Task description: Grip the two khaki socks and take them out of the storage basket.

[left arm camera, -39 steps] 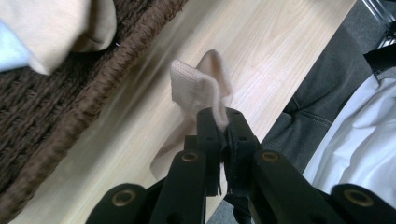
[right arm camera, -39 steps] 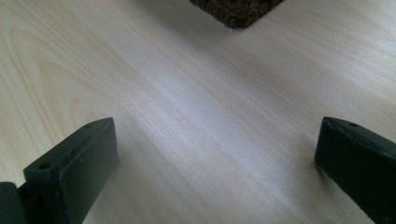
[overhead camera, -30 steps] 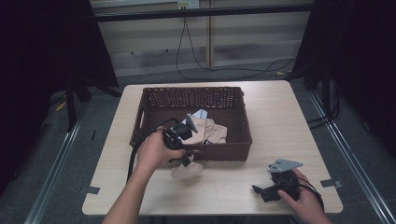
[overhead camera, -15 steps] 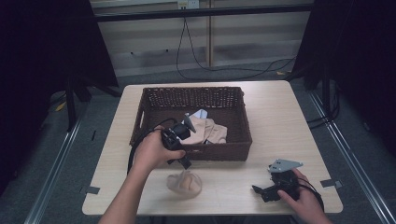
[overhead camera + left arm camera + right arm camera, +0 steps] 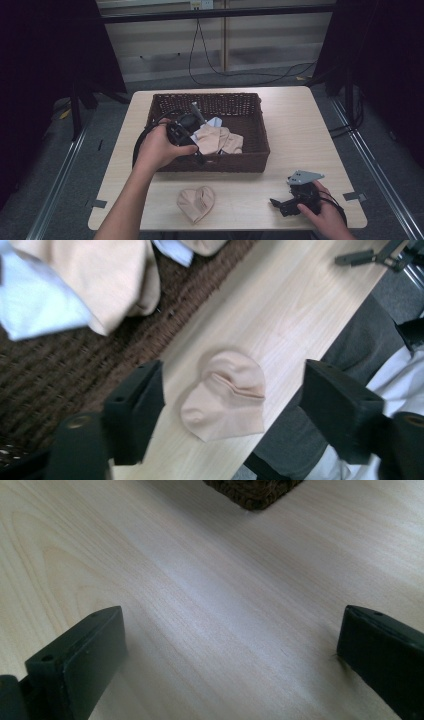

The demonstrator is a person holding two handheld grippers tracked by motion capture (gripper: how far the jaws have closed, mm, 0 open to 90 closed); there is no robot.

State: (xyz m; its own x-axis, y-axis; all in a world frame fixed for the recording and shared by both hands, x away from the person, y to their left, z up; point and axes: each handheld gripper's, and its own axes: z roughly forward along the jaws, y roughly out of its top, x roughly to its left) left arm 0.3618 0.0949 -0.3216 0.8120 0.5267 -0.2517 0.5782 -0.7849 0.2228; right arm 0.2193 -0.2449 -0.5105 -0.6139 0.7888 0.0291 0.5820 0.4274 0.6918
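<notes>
Dropped sock (image 5: pixel 196 202) shows its fold (image 5: pixel 239 386) in left claw (image 5: pixel 232 405) view.

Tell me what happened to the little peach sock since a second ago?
The left gripper let it go: its jaws have just been opening, and the small folded peach sock dropped onto the pale wooden table in front of the dark brown wicker basket. The right gripper stayed resting on the table, open.

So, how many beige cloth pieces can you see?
2 for certain. One beige piece lies on the table, in front of the basket. Another, a bunched beige cloth, lies inside the basket and may be several pieces; more may be hidden under it.
</notes>
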